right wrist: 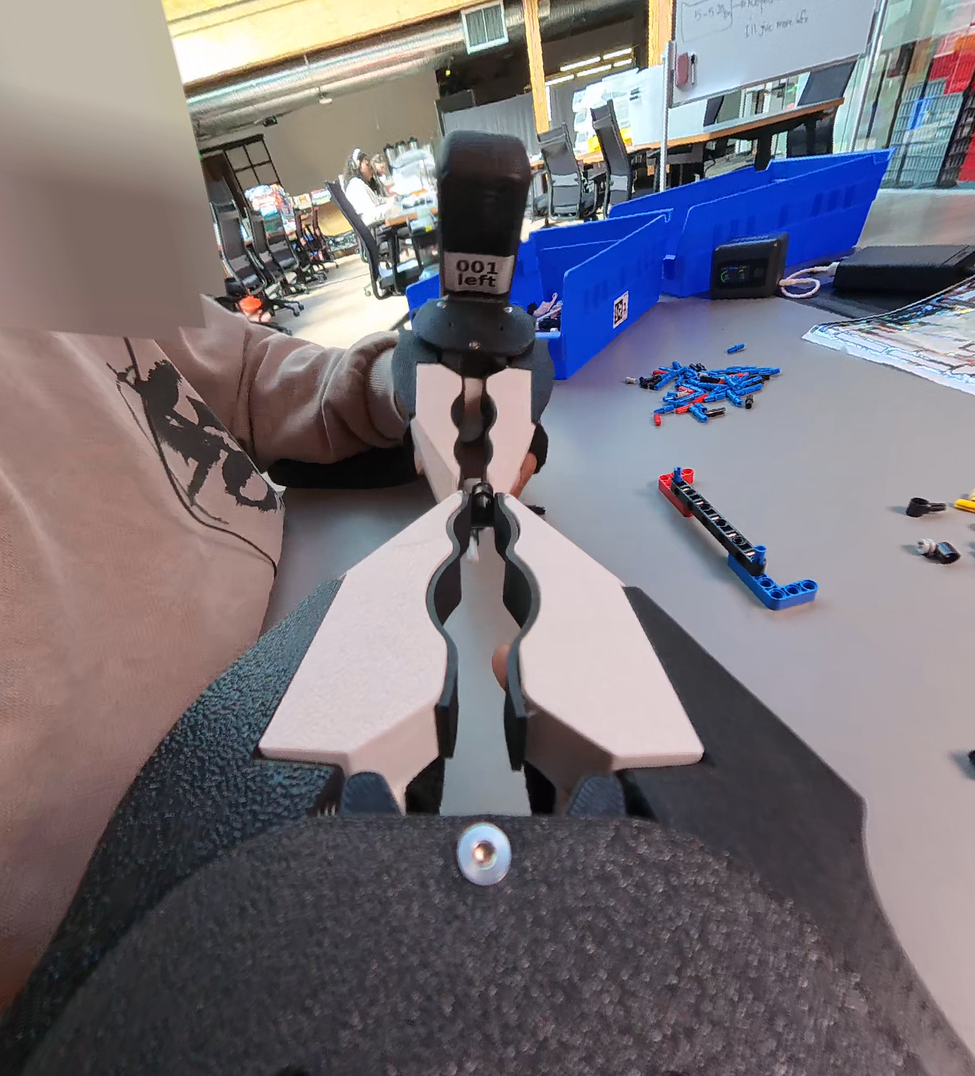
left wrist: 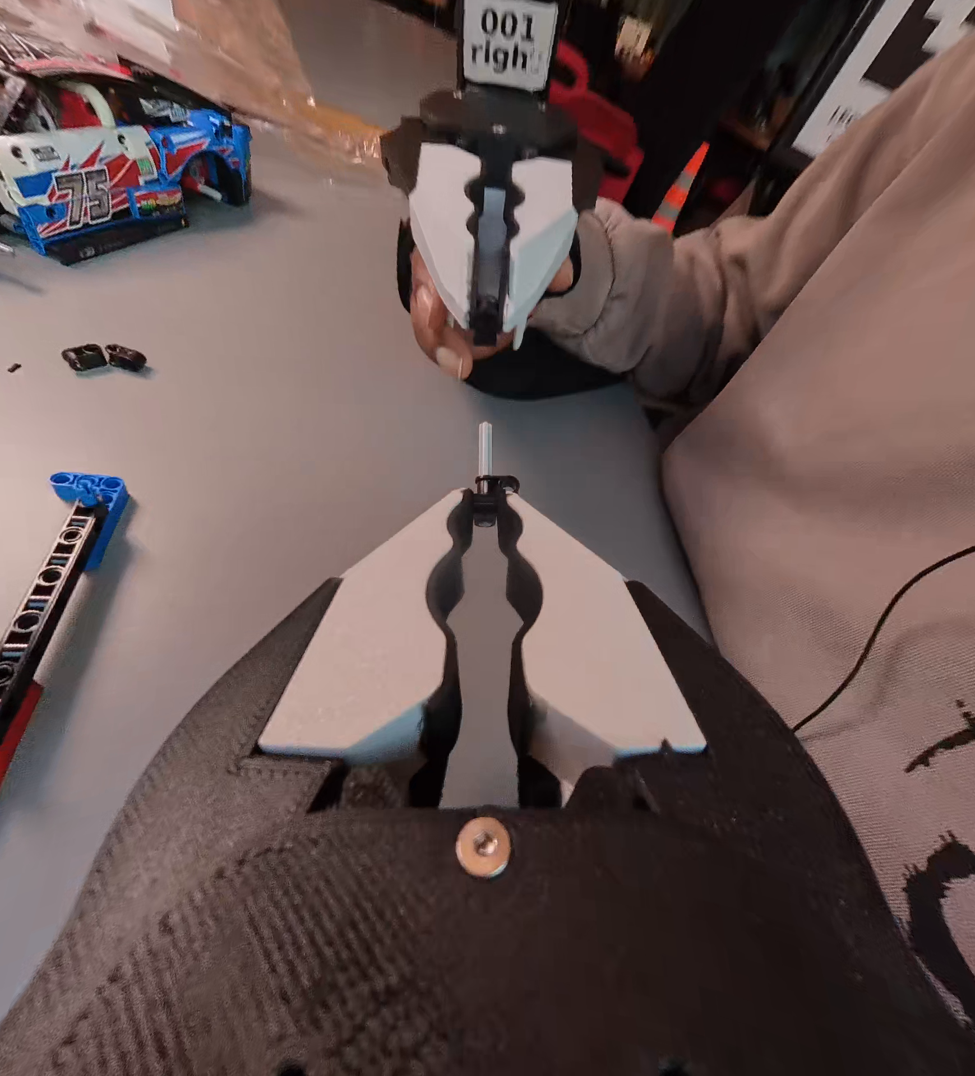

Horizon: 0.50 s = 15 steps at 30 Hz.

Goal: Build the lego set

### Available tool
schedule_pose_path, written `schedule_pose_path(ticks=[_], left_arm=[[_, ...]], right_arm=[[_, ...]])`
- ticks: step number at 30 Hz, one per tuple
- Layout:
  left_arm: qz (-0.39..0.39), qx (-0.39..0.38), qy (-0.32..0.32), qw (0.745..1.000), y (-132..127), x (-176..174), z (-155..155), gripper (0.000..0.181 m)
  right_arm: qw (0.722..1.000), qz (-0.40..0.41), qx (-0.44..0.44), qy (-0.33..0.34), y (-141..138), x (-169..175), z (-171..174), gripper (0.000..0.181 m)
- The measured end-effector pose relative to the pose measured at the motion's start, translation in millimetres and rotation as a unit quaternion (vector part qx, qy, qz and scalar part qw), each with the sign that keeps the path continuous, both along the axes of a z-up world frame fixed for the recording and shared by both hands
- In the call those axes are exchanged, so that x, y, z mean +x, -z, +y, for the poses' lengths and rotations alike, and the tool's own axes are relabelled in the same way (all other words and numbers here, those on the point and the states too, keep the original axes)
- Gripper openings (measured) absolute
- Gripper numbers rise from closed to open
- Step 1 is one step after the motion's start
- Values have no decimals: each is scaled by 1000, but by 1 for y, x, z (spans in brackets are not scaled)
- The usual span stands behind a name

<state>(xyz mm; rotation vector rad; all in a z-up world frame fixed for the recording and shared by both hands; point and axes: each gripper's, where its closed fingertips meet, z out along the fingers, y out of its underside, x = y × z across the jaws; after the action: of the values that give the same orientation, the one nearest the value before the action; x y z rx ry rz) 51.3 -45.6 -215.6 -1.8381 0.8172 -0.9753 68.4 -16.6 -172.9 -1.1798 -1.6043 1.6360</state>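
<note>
L claw [left wrist: 488,495] clamped on black connector w/ grey axle [left wrist: 485,445]; R claw [right wrist: 480,501] tips nearly together, grip unclear, above counter [left wrist: 252,407].

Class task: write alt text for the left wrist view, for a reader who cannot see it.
The left tongs pinch a small black connector with a pale axle standing out of it, above a grey table. Opposite, the right tongs point back at it, closed on something dark. At left lie a black beam with blue and red ends and a racing car model.
</note>
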Motion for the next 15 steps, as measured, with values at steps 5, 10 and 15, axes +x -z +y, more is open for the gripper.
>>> schedule_pose_path(ticks=[5,10,15], left_arm=[[-67,-18,5,998,-15,-2,0,6],[-43,-21,4,999,-7,4,0,6],[-49,-15,0,999,-11,4,1,6]], right_arm=[[997,-24,66,-16,14,5,-8,5],[996,-48,75,-26,23,4,-12,5],[995,-59,74,-32,27,3,-14,5]])
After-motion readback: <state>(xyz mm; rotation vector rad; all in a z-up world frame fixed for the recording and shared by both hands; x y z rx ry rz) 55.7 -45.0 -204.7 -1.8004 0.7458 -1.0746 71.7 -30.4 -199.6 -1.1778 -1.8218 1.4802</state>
